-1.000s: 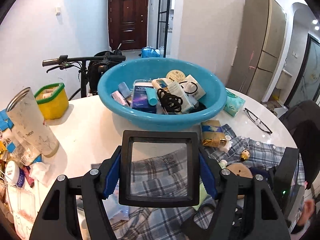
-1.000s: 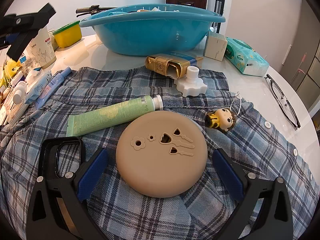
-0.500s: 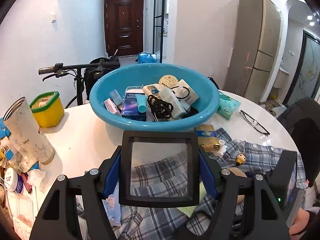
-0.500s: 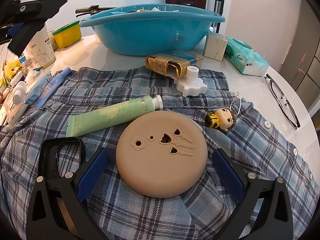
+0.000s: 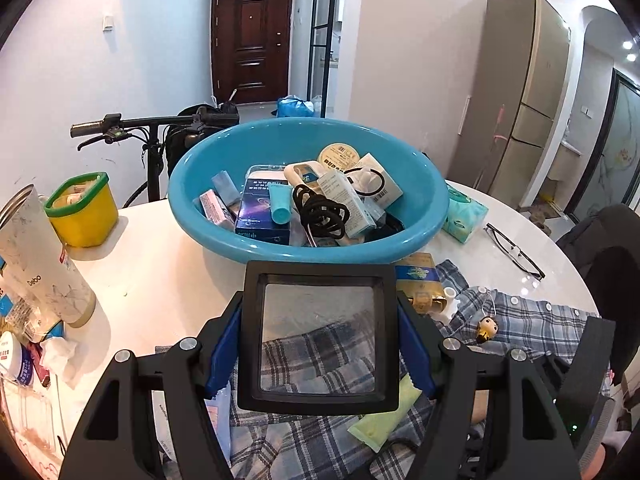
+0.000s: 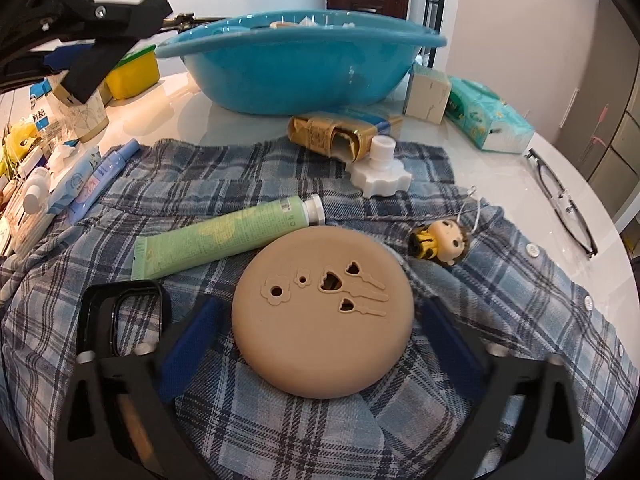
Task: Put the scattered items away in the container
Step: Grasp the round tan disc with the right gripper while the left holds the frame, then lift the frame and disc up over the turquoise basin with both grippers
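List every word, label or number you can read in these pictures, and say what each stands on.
"Debo": on the tall white paper cup at the left.
"40": near the cap of the pale green tube.
Print on the boxes inside the round blue plastic basin and on the gold carton: too small to read.

Each tool [image 5: 320, 356] has 2 black angular fingers with blue pads [image 5: 224, 344] and silver screws.

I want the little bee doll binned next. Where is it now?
In the right wrist view the bee doll lies on the plaid shirt, just right of the tan round disc, below the white knob.
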Motion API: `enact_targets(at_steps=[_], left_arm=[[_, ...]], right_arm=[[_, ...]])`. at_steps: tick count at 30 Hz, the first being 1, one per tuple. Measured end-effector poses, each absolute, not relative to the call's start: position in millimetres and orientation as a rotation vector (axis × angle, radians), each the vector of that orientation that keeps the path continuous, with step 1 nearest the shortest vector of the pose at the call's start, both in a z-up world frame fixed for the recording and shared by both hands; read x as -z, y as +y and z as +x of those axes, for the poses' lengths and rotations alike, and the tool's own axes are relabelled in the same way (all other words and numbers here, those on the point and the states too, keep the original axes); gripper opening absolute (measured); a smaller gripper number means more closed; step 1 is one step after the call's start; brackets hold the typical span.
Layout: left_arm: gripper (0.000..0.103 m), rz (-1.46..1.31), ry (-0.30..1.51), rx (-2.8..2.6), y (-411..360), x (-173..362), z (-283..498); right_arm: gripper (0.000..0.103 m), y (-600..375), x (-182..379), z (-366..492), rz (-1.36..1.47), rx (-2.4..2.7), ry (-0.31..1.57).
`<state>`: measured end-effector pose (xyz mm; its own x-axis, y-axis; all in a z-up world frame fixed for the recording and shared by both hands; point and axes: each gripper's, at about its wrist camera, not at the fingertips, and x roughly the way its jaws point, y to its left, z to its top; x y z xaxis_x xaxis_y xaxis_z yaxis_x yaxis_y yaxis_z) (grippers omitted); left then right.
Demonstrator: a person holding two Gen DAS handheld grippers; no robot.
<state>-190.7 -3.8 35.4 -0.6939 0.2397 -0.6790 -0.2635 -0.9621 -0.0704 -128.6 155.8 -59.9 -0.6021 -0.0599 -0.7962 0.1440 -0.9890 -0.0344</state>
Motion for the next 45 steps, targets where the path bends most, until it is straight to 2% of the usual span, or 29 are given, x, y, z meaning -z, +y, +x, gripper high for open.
enact_targets(at_steps=[3,10,19,24,30,33,37,45], left_arm=[[0.072,-1.059,0.048,-2.671,-5.5,-35.9,-190.3],[0.072,-1.058,0.047,-2.670,-9.3,-37.8,-187.7],[0.072,-1.040,0.020,-2.676,-10.5,-41.7,-184.3],[0.072,-1.011,-0.037,-2.679,-11.0,-48.6,-181.0],[0.072,-0.911,-0.050,-2.735,-11.7,-69.0,-170.9],[0.072,-0.872,-0.085,-2.750,-12.7,-79.9,-169.2],[0.072,-0.817,-0.074,-2.781,-10.2,-98.1,-167.1],[0.072,-0.667,-0.038,-2.860,-5.8,-134.9,-155.5]], right_arm=[[0.080,153.0,59.3,-128.1,1.335,2.707,0.207],[0.079,166.5,50.1,-121.6,1.307,2.711,0.091],[0.079,175.5,15.5,-108.0,1.174,2.812,0.074],[0.079,185.6,-5.3,-97.1,1.065,2.870,-0.044],[0.079,191.1,-38.3,-98.8,0.938,2.960,-0.012],[0.079,194.1,-58.3,-103.1,0.858,3.002,-0.055],[0.080,191.0,-83.6,-104.8,0.768,3.004,-0.116],[0.080,175.8,-134.4,-108.5,0.584,3.041,-0.085]])
